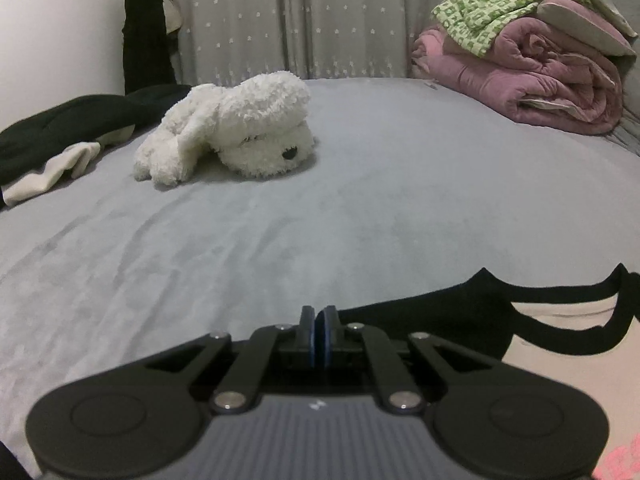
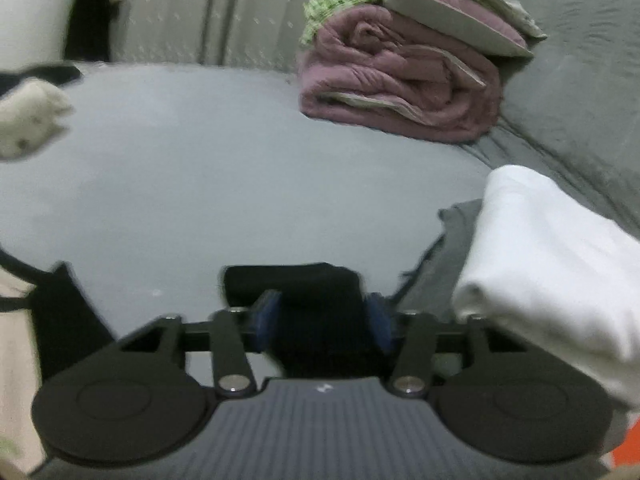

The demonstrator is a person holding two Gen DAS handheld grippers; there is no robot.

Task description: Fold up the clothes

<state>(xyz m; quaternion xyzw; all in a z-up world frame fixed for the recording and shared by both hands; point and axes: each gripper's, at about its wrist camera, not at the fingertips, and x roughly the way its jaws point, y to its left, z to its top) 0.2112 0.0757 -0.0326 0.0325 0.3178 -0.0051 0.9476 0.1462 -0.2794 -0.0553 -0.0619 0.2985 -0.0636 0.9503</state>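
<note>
We see a cream T-shirt (image 1: pixel 568 364) with black sleeves and a black neckband lying flat on the grey bedsheet (image 1: pixel 280 220), near the front edge. Our left gripper (image 1: pixel 319 314) has its pads pressed together beside the shirt's black shoulder. Our right gripper (image 2: pixel 322 312) stands spread, a black sleeve (image 2: pixel 316 300) bunched between its fingers.

One white plush dog (image 1: pixel 236 128) lies on one grey bed (image 1: pixel 360 200). One black-and-cream shirt (image 1: pixel 560 344) is spread out. One folded pink quilt (image 1: pixel 532 80) carries one green patterned garment (image 1: pixel 480 8). One folded white cloth (image 2: pixel 552 264) sits atop one grey garment (image 2: pixel 456 256). One dark garment (image 1: pixel 60 128) lies crumpled.
</note>
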